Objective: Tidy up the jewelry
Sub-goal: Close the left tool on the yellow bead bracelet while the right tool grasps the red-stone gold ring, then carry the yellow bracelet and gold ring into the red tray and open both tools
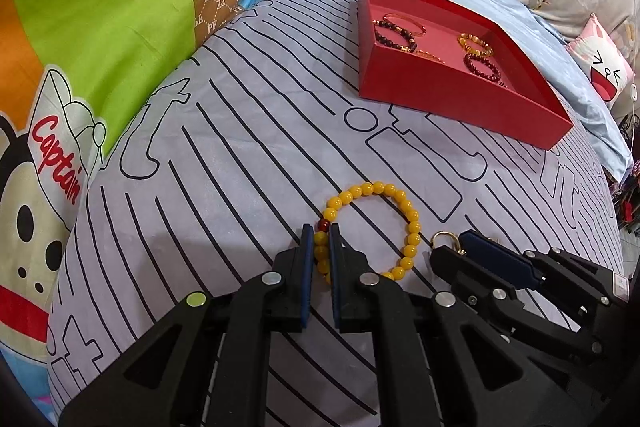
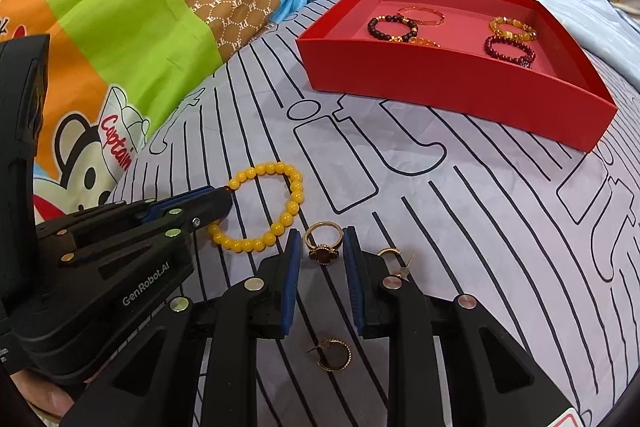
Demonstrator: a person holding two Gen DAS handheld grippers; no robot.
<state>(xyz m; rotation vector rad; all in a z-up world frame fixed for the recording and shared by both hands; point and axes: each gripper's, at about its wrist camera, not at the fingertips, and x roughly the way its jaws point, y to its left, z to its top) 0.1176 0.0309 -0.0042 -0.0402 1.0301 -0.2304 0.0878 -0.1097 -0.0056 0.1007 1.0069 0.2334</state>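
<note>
Left claw (image 1: 321,231) pinching the light, slippery yellow bracelet (image 1: 412,215) across its beads; right claw (image 2: 321,239) parted, empty, straddling small stiff ring (image 2: 323,245) on bed (image 2: 460,211).

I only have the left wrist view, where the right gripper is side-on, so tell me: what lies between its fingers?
Observer: A gold ring with a dark stone, between the right gripper's open fingers, touching neither.
Operator: My left gripper pinches the yellow bracelet. Anything else loose?
Observer: A gold hoop earring, on the sheet under the right gripper.
Operator: That all?
Observer: Another small gold earring, just right of its right finger.
</note>
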